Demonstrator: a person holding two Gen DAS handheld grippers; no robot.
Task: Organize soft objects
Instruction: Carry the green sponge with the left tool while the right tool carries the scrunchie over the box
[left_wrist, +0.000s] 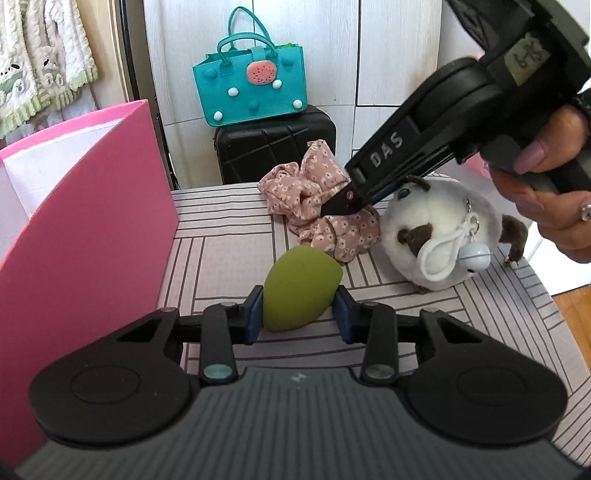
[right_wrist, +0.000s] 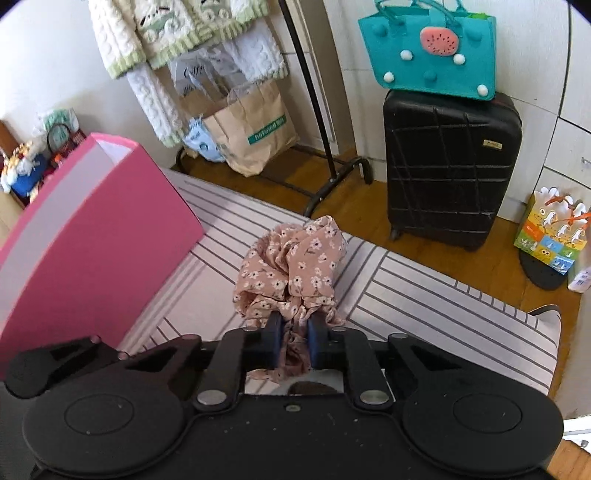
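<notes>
The left gripper (left_wrist: 299, 314) is clamping a green teardrop makeup sponge (left_wrist: 295, 291), its two blue pads (left_wrist: 255, 317) pressing the sponge's sides low over the grey line-patterned table (left_wrist: 229, 251). Just ahead of that claw and a little to its right, the pink floral scrunchie (left_wrist: 314, 199) is sitting bunched on the cloth, and the right gripper (left_wrist: 343, 203) is coming down onto it from the upper right, held in the person's right hand (left_wrist: 546, 206). From the right wrist view, the right gripper (right_wrist: 295, 343) is pinching a fold of the scrunchie (right_wrist: 291, 266) between its blue pads (right_wrist: 316, 343), with most of the fabric billowing out ahead of the fingertips over the table (right_wrist: 424, 295). Right of the left claw, touching the scrunchie's edge, a white plush toy (left_wrist: 439, 229) with brown patches is lying on its side, a small pale bell (left_wrist: 476, 254) and white loop hanging off it. To the left of both claws a tall pink box (left_wrist: 85, 236) is standing open on the table, its white inside showing at the top; it is close beside the left claw (right_wrist: 96, 236). Beyond the table's far edge, straight ahead of the left claw, a black hard-shell suitcase (left_wrist: 273, 151) is standing on the floor with a teal felt handbag (left_wrist: 251, 85) perched on top.
</notes>
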